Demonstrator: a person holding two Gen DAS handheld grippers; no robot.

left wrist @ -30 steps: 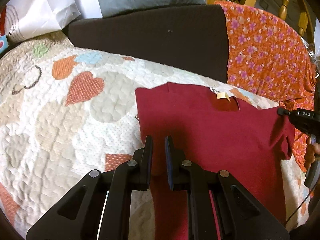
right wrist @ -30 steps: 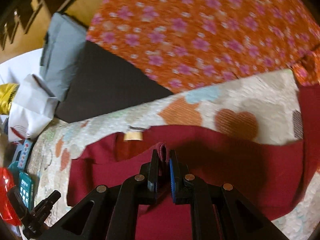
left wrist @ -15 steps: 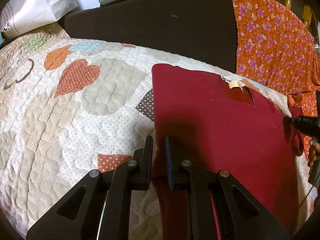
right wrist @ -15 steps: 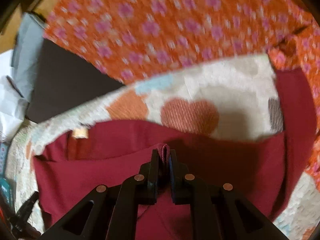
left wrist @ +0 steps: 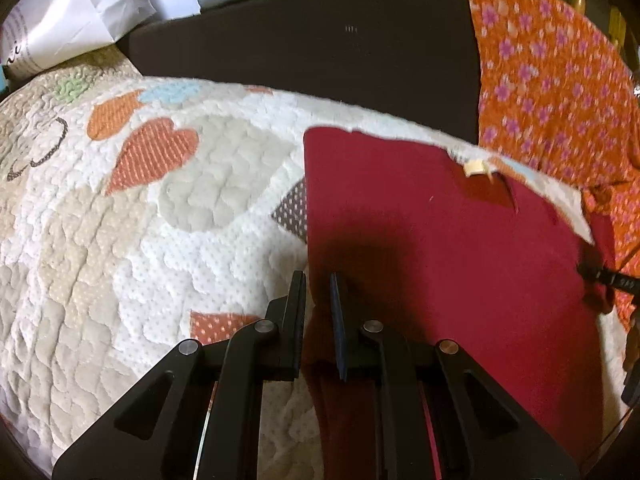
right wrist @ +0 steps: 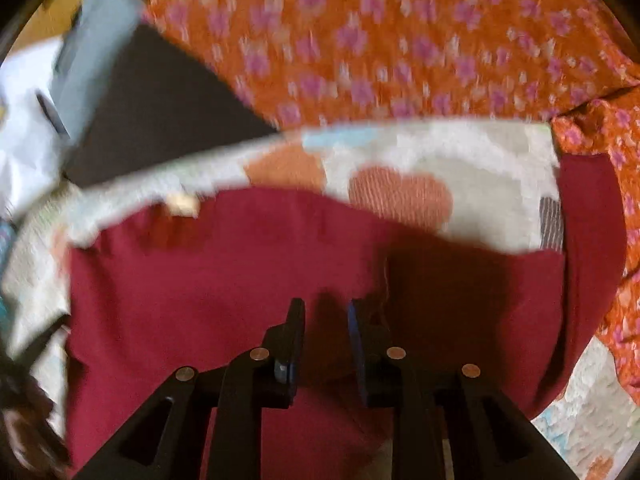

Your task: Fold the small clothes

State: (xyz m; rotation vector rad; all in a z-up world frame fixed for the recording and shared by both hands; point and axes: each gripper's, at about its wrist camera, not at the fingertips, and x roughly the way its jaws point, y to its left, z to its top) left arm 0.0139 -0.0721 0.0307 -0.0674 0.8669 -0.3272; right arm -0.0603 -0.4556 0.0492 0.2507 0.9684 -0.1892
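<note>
We see the dark red knit shirt (left wrist: 440, 264) spread flat on the white quilted bedspread with orange, beige and blue heart patches (left wrist: 168, 240), and both hand-held tools sit at its near edge. The left gripper (left wrist: 318, 280) points down at the shirt's left side edge, which runs up and away from the fingertips; a fold of red cloth stands in the narrow gap between its black jaws, which are opening slightly, and we cannot tell whether the pads still press on it. Straight ahead and to the right of that tool the red panel stretches to the neckline, where a small cream label (left wrist: 476, 168) shows (it sits well beyond the tips). Left of the tool lies only quilt. The right gripper (right wrist: 326, 308) hovers over the middle of the shirt, its jaws opening with a clear gap; red fabric lies flat beneath and between the fingers, but the pads do not pinch it. Just right of its right finger a raised ridge of fabric, a fold seam, runs away from the tip. Farther right the shirt's sleeve (right wrist: 592, 232) turns up along the quilt's edge. Beyond both tools we see a dark brown cushion (left wrist: 304, 56) and an orange cloth with pink flowers (right wrist: 392, 40). The right view is blurred.
</note>
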